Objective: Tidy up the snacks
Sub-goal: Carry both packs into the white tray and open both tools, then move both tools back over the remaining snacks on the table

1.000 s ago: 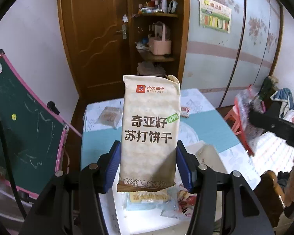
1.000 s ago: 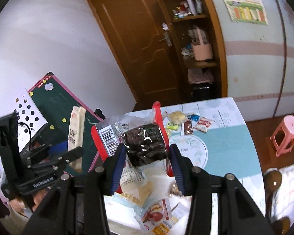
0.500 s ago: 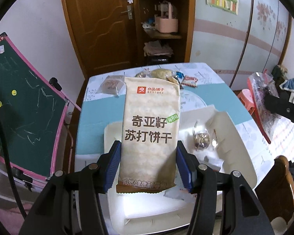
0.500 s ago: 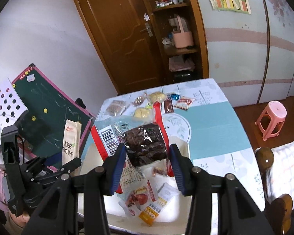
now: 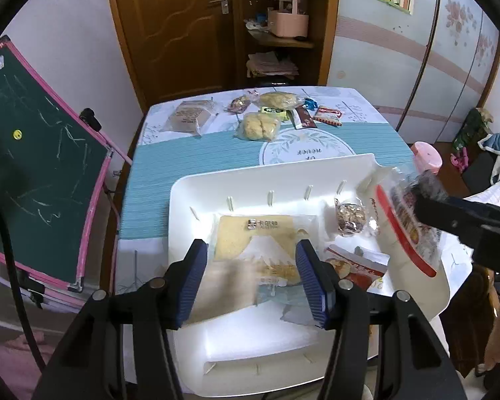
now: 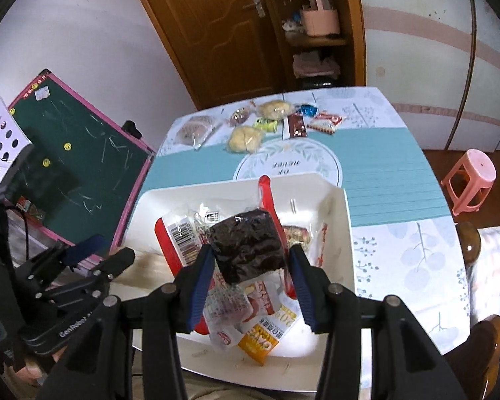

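Observation:
A white tray [image 5: 196, 190] lies on the table's near end and holds several snack packs. My left gripper [image 5: 251, 276] is open over the tray; the beige cracker pack [image 5: 223, 288] shows blurred below its jaws, beside a yellow cake pack [image 5: 253, 236]. My right gripper [image 6: 248, 278] is shut on a clear red-edged bag with a dark cake [image 6: 246, 246], held above the tray [image 6: 336, 233]. That bag also shows in the left wrist view [image 5: 403, 223].
Several loose snacks lie at the table's far end: a brown cake pack [image 5: 188, 120], yellow buns [image 5: 258, 126], small sachets [image 5: 326, 115]. A green chalkboard [image 5: 33, 166] stands left of the table. A pink stool [image 6: 471, 176] stands on the right.
The cracker pack has left my left gripper's jaws and dropped toward the tray. Both grippers have tilted down and moved closer over the tray.

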`<control>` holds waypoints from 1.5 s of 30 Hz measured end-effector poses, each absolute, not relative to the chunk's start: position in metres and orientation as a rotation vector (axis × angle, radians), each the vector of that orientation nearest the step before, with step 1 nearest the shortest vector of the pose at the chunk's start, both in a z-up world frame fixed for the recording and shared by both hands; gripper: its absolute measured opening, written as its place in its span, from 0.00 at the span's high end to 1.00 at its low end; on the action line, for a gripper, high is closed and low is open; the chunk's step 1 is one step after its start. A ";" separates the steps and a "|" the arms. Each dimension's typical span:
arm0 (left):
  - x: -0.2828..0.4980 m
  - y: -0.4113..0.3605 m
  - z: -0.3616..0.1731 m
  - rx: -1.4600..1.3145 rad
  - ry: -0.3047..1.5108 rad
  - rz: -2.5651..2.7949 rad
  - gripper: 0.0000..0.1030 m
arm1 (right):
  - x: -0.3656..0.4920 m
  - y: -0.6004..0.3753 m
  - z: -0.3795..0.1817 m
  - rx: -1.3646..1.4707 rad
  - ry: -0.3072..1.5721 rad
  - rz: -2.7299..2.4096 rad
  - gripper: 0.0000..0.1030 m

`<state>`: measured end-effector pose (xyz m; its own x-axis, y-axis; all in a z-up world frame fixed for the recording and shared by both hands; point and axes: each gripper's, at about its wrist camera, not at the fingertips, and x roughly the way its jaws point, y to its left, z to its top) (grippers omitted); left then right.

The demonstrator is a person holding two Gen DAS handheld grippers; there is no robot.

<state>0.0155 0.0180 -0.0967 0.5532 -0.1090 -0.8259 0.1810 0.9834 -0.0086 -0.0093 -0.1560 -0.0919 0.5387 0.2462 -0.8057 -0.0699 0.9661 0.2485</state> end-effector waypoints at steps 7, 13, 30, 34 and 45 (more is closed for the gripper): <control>0.016 0.019 -0.098 0.024 0.969 -0.201 0.09 | -0.007 -0.154 -0.097 0.206 0.988 0.167 0.40; 0.017 0.016 -0.104 0.016 0.996 -0.205 0.09 | -0.006 -0.155 -0.101 0.219 1.005 0.161 0.40; 0.020 0.009 -0.106 0.032 1.009 -0.206 0.09 | -0.002 -0.165 -0.117 0.265 1.072 0.133 0.40; 0.024 0.009 -0.101 0.047 0.988 -0.192 0.09 | 0.000 -0.165 -0.119 0.260 1.077 0.134 0.40; 0.079 -0.006 -0.028 0.166 0.885 -0.214 0.09 | 0.025 -0.169 -0.079 0.097 1.018 0.129 0.40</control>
<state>0.0786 -0.0056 -0.0277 0.6143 -0.1162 -0.7805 0.2527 0.9660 0.0551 0.0252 -0.1693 -0.0790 0.5182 0.1520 -0.8417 -0.0619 0.9882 0.1403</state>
